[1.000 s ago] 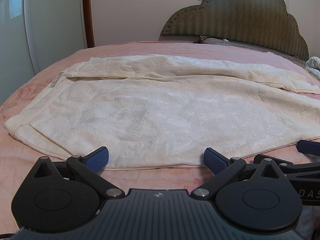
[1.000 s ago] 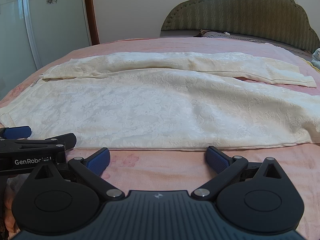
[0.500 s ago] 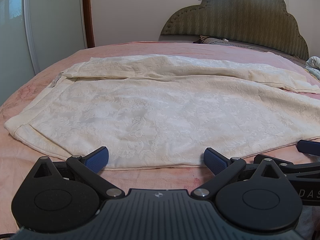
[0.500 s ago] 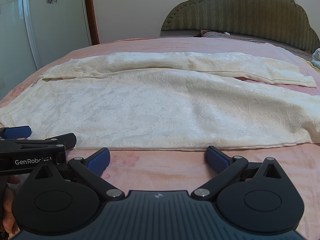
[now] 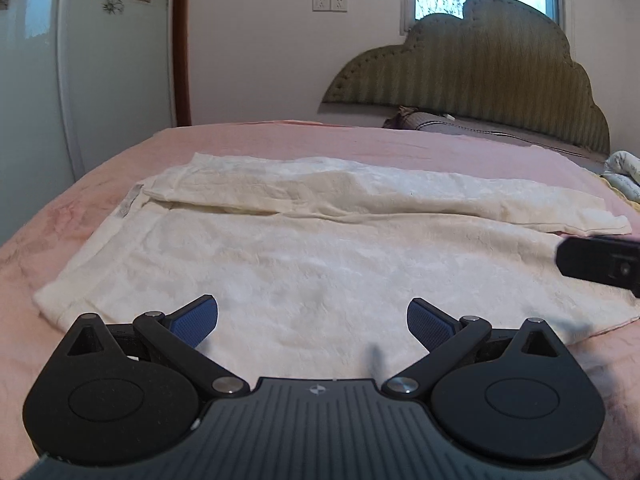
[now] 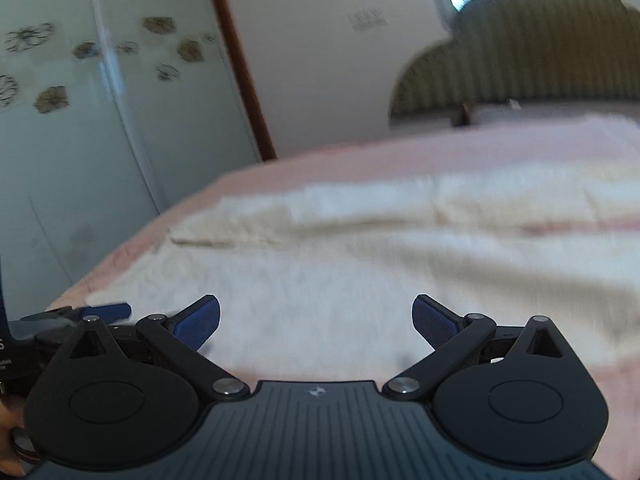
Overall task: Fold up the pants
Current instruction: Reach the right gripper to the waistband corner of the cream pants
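Observation:
Cream patterned pants (image 5: 320, 256) lie flat on the pink bed, waistband at the left, both legs running right; the far leg (image 5: 400, 196) lies a little apart from the near one. My left gripper (image 5: 312, 320) is open and empty, raised over the near edge of the pants. My right gripper (image 6: 316, 320) is open and empty, also above the near leg (image 6: 360, 280); its view is blurred and tilted. Part of the right gripper shows at the right of the left wrist view (image 5: 600, 264), and the left gripper's fingertip at the left of the right wrist view (image 6: 108, 311).
The pink bedspread (image 5: 360, 148) covers the bed. A green padded headboard (image 5: 480, 80) stands at the back right, with a pillow (image 5: 440, 124) below it. A glass partition with flower decals (image 5: 80, 80) stands to the left. Bedding (image 5: 624, 172) lies at the far right edge.
Both grippers have lifted off the bed's near edge and moved forward over the pants. The right gripper has tilted and swung left; its view is now blurred by motion.

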Demonstrator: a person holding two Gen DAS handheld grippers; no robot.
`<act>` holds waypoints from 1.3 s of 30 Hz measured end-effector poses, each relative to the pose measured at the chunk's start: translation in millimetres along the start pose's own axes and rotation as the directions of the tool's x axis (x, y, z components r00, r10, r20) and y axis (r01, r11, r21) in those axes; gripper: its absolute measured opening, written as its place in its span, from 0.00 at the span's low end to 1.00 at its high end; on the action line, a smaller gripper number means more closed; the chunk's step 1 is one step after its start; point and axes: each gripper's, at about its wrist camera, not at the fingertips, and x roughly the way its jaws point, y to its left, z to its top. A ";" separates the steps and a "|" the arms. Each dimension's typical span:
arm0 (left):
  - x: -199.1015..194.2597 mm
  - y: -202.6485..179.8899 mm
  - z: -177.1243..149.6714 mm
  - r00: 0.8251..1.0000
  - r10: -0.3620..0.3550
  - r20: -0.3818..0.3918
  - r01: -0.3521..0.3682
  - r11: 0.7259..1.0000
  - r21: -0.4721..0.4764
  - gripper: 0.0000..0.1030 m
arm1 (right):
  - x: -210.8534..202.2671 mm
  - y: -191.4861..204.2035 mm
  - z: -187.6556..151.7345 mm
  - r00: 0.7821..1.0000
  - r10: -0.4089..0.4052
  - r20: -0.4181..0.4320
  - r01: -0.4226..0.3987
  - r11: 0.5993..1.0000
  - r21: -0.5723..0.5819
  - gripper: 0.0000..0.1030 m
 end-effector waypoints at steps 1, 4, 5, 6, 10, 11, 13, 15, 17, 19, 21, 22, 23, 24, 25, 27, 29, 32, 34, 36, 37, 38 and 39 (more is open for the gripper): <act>4.1 4.3 4.8 1.000 0.003 -0.001 -0.003 1.000 -0.003 0.99 | 6.8 3.1 8.9 1.000 0.031 -0.003 -0.031 0.999 -0.038 1.00; 16.5 20.6 19.5 1.000 0.025 -0.004 -0.025 1.000 -0.019 0.99 | 40.9 21.3 39.0 0.993 0.068 -0.095 -0.081 0.987 -0.142 1.00; 20.8 26.8 24.4 0.999 0.032 -0.009 -0.033 0.999 -0.024 0.99 | 52.0 27.4 49.6 0.993 0.061 -0.099 -0.078 0.980 -0.183 1.00; 24.9 34.3 29.4 0.999 0.042 -0.013 -0.042 0.999 -0.033 0.99 | 62.3 31.8 57.8 0.995 0.048 -0.085 -0.065 0.975 -0.214 1.00; 39.6 63.3 47.4 0.996 0.085 -0.030 -0.087 0.993 -0.075 0.99 | 118.6 38.2 87.7 0.991 0.044 -0.129 -0.078 0.959 -0.272 1.00; 43.2 70.3 50.3 0.995 0.092 -0.034 -0.094 0.992 -0.088 0.99 | 137.6 36.9 94.9 0.985 0.060 -0.164 -0.104 0.957 -0.272 1.00; 50.1 82.2 55.2 0.994 0.096 -0.045 -0.101 0.988 -0.116 0.99 | 170.4 35.8 106.3 0.976 0.069 -0.206 -0.126 0.952 -0.278 1.00; 56.9 91.4 58.7 0.994 0.088 -0.062 -0.096 0.986 -0.138 0.99 | 202.1 35.6 115.0 0.968 0.065 -0.243 -0.140 0.942 -0.305 1.00; 64.1 96.9 61.1 0.993 0.082 -0.081 -0.093 0.984 -0.149 0.99 | 231.8 38.4 122.6 0.964 0.054 -0.261 -0.145 0.928 -0.343 1.00; 70.8 100.2 63.9 0.992 0.086 -0.089 -0.098 0.984 -0.147 0.99 | 256.3 40.2 128.5 0.961 0.046 -0.273 -0.149 0.917 -0.370 1.00; 76.1 102.1 67.0 0.992 0.093 -0.090 -0.105 0.985 -0.137 0.99 | 282.7 38.8 135.6 0.956 0.041 -0.291 -0.153 0.915 -0.374 0.98; 78.9 102.8 68.7 0.991 0.096 -0.090 -0.107 0.986 -0.129 0.99 | 294.5 37.1 138.4 0.953 0.045 -0.301 -0.159 0.917 -0.367 0.96; 81.3 103.0 70.4 0.991 0.100 -0.089 -0.110 0.987 -0.120 0.99 | 306.7 35.6 141.5 0.949 0.049 -0.310 -0.164 0.921 -0.354 0.92; 83.6 102.9 71.9 0.991 0.106 -0.088 -0.115 0.987 -0.112 0.99 | 318.3 34.4 144.9 0.946 0.055 -0.320 -0.169 0.925 -0.340 0.90; 85.6 103.3 73.7 0.990 0.112 -0.085 -0.120 0.987 -0.104 0.99 | 328.9 32.7 147.2 0.942 0.060 -0.331 -0.173 0.930 -0.325 0.89; 89.3 104.7 77.3 0.989 0.124 -0.078 -0.131 0.988 -0.086 0.99 | 349.0 29.1 151.4 0.936 0.072 -0.345 -0.181 0.938 -0.296 0.85; 91.9 106.5 81.0 0.988 0.135 -0.073 -0.140 0.987 -0.077 0.99 | 365.1 28.1 153.2 0.932 0.088 -0.352 -0.196 0.938 -0.286 0.84; 95.3 109.5 84.8 0.987 0.145 -0.064 -0.149 0.986 -0.072 0.99 | 388.7 28.5 155.4 0.922 0.098 -0.375 -0.212 0.937 -0.276 0.84; 98.9 111.7 86.4 0.987 0.147 -0.068 -0.152 0.986 -0.073 0.99 | 403.8 27.9 155.7 0.902 0.119 -0.414 -0.241 0.936 -0.256 0.84; 102.5 113.1 86.9 0.986 0.146 -0.075 -0.151 0.986 -0.074 0.99 | 419.8 28.3 153.7 0.879 0.121 -0.461 -0.256 0.936 -0.242 0.84; 103.9 113.6 87.5 0.986 0.145 -0.079 -0.151 0.986 -0.074 0.99 | 426.2 29.3 151.6 0.868 0.123 -0.481 -0.268 0.932 -0.245 0.83; 105.3 114.1 88.0 0.986 0.143 -0.082 -0.149 0.986 -0.074 0.99 | 430.6 30.1 149.9 0.857 0.128 -0.499 -0.283 0.927 -0.248 0.79; 106.8 114.8 88.4 0.987 0.140 -0.084 -0.146 0.986 -0.074 0.99 | 432.9 31.2 148.9 0.852 0.133 -0.506 -0.295 0.921 -0.254 0.74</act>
